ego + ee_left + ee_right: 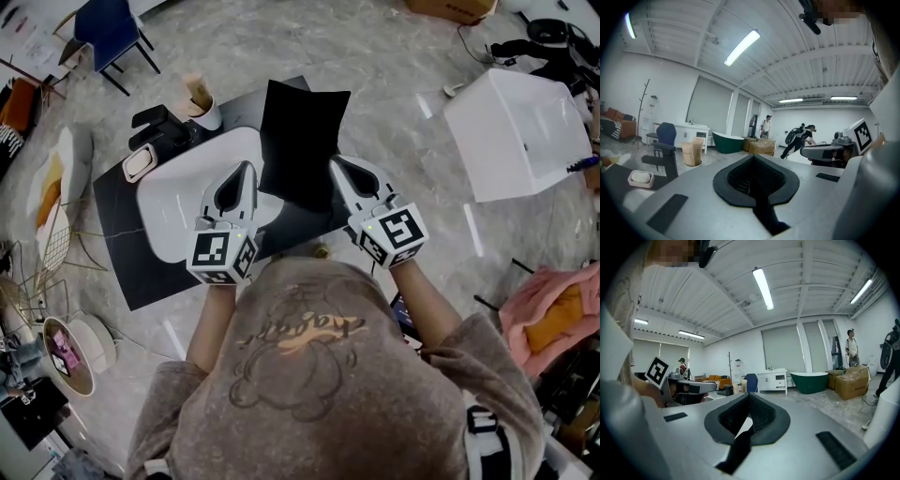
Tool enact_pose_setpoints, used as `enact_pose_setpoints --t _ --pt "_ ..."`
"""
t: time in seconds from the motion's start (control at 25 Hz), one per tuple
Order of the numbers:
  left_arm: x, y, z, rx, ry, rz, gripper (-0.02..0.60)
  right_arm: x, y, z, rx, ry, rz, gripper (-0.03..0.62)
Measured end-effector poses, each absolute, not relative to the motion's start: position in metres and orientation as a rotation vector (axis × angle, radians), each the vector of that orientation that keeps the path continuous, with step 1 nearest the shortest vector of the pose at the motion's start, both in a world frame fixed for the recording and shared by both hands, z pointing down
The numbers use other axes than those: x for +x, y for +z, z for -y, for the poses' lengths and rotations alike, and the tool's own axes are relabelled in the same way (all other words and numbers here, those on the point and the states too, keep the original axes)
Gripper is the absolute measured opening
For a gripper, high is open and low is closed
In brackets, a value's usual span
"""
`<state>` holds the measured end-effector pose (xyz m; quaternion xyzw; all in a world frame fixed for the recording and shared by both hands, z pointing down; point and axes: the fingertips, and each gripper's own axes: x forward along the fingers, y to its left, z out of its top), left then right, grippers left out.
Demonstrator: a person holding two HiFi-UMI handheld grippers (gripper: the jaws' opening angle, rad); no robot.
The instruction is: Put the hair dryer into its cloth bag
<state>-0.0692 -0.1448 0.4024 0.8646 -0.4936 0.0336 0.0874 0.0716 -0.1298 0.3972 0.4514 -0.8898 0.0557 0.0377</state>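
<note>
The person stood over a black slab (131, 253) with a white tray (178, 183) lying on it, and held a black cloth bag (300, 136) up between the two grippers, just above centre in the head view. The bag hung flat and roughly upright, with its top edge toward the upper part of the frame. The left gripper (246, 171) had it by the lower left edge and the right gripper (339, 165) by the lower right edge.

In the left gripper view the jaws of the left gripper (752, 161) were pressed together on a dark strip of the bag (764, 213) that ran down out of them. In the right gripper view the right gripper (749, 397) was likewise clamped on a fold of the black cloth (738, 448), with a sliver of white showing behind it.

The black hair dryer (161, 127) sat at the slab's upper left corner, well apart from the bag and outside it. It also showed at the lower left of the left gripper view (663, 161). Just beside it lay a small pale dish (141, 165), and a cup holding a brown paper bag (200, 98) stood near it toward the top of the frame. A white box (520, 131) stood on the floor at the upper right, and a blue chair (108, 28) stood at the upper left.
</note>
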Motion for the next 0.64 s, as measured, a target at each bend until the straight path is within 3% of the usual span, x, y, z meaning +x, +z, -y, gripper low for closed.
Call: enact_pose_setpoints --t 0.64 --pt "-0.07 0.408 0.139 2.573 0.091 1.442 0.017 0.056 0.402 0.121 1.265 0.143 2.737 -0.012"
